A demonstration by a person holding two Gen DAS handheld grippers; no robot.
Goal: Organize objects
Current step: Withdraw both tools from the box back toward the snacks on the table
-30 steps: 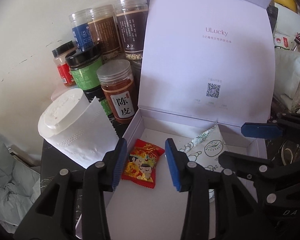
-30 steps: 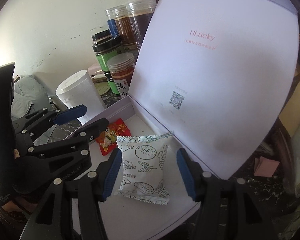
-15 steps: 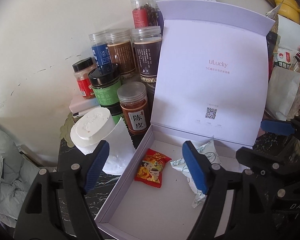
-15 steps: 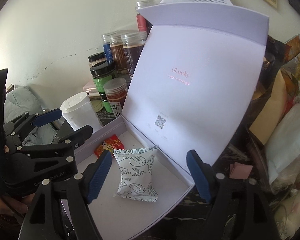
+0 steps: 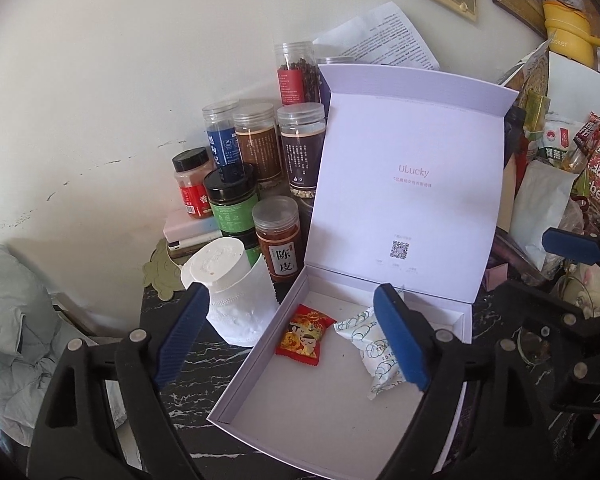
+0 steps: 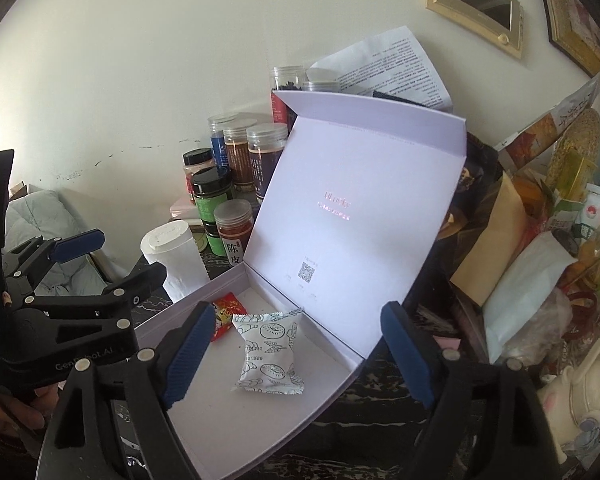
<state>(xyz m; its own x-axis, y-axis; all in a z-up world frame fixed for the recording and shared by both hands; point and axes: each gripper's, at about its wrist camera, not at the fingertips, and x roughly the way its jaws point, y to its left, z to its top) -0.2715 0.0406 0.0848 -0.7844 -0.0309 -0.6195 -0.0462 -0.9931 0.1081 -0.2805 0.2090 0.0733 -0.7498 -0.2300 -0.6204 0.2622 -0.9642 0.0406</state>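
Observation:
An open white box [image 5: 260, 364] with its lid [image 5: 408, 184] raised stands on a dark marble table; it also shows in the right wrist view [image 6: 320, 396]. A red snack packet [image 5: 305, 335] and a white printed snack packet [image 5: 376, 354] lie inside; both show in the right wrist view, the red packet [image 6: 225, 312] and the white packet [image 6: 269, 352]. My left gripper [image 5: 290, 336] is open and empty, held above the box. My right gripper [image 6: 298, 354] is open and empty, above the white packet.
Several jars [image 5: 276, 236] and a white paper roll [image 5: 236, 288] stand left of the box against the wall. Bags and packets [image 6: 532, 276] crowd the right side. A white teapot [image 6: 584, 384] sits at the lower right.
Both grippers opened wide, letting go of the packets, and drew back and up from the box. The red and white packets stay lying inside.

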